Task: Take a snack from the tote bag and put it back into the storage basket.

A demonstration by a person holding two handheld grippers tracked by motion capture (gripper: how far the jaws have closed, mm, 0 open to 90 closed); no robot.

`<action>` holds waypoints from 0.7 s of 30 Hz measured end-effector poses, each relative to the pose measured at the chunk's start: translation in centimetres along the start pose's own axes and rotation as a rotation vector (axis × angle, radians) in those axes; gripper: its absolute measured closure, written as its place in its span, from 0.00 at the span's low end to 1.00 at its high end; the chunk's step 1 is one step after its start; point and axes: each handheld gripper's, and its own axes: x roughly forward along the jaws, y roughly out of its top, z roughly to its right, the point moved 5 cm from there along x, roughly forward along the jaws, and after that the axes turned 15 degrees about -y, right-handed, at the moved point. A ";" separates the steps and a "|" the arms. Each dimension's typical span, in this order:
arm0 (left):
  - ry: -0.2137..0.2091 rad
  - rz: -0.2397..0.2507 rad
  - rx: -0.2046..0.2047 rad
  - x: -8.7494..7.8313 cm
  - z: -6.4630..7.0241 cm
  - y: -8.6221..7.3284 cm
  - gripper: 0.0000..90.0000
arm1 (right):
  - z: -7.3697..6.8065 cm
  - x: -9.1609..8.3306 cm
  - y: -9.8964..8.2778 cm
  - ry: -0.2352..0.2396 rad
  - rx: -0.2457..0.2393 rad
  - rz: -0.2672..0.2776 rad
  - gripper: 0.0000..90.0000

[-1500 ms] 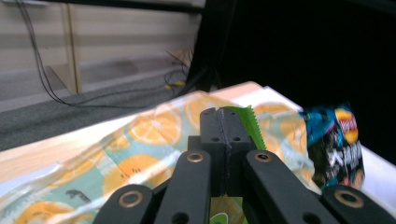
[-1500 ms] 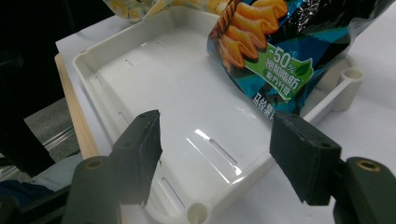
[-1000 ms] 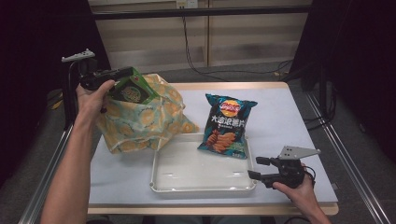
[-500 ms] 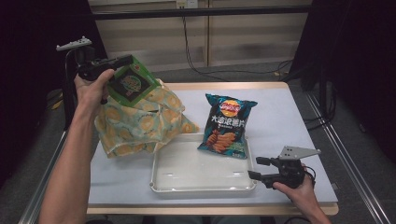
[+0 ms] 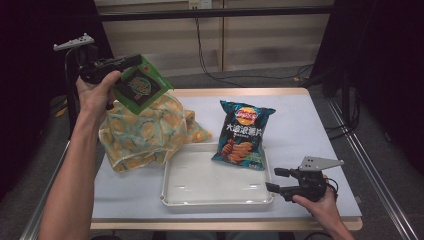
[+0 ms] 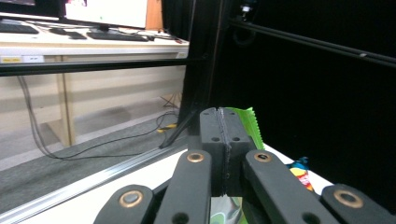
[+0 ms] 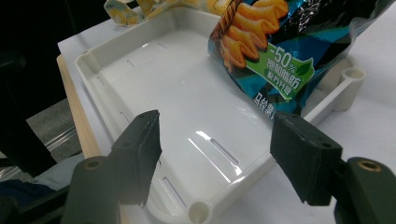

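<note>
My left gripper (image 5: 131, 61) is raised above the table's far left corner, shut on the top edge of a green snack packet (image 5: 140, 87) that hangs tilted over a yellow patterned cloth bag (image 5: 145, 132). In the left gripper view the jaws (image 6: 223, 135) are pressed together and the packet's serrated green edge (image 6: 247, 123) sticks out past them. My right gripper (image 5: 272, 180) rests open at the front right, level with the white tray (image 5: 200, 182). In the right gripper view its jaws (image 7: 217, 128) stand wide apart over the tray's (image 7: 154, 79) near corner, with nothing between them.
A blue chips bag (image 5: 242, 132) lies past the tray with its lower edge on the tray's far rim, and appears as the chips bag (image 7: 280, 51) in the right gripper view. Cables run across the floor behind the table. Dark curtains flank both sides.
My left hand has lifted the green packet up out of the yellow cloth bag, so it now hangs above the bag. The right hand has stayed still.
</note>
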 end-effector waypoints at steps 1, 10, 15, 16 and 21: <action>-0.004 -0.003 0.005 0.0 0.2 -0.1 1.00 | 0.0 0.0 0.0 0.000 -0.002 0.004 0.37; -0.038 -0.038 0.001 0.5 2.3 -2.2 1.00 | -0.3 -0.2 0.4 -0.002 -0.010 0.019 0.39; -0.058 -0.028 0.010 0.2 3.8 -2.1 1.00 | -0.5 -0.3 0.9 -0.003 -0.021 0.035 0.42; -0.055 -0.029 0.013 0.1 4.1 -2.1 1.00 | -0.5 -0.3 1.1 0.000 -0.022 0.037 0.43; -0.073 -0.032 0.023 0.2 5.6 -2.8 1.00 | -1.8 0.1 2.3 0.031 -0.052 0.059 0.47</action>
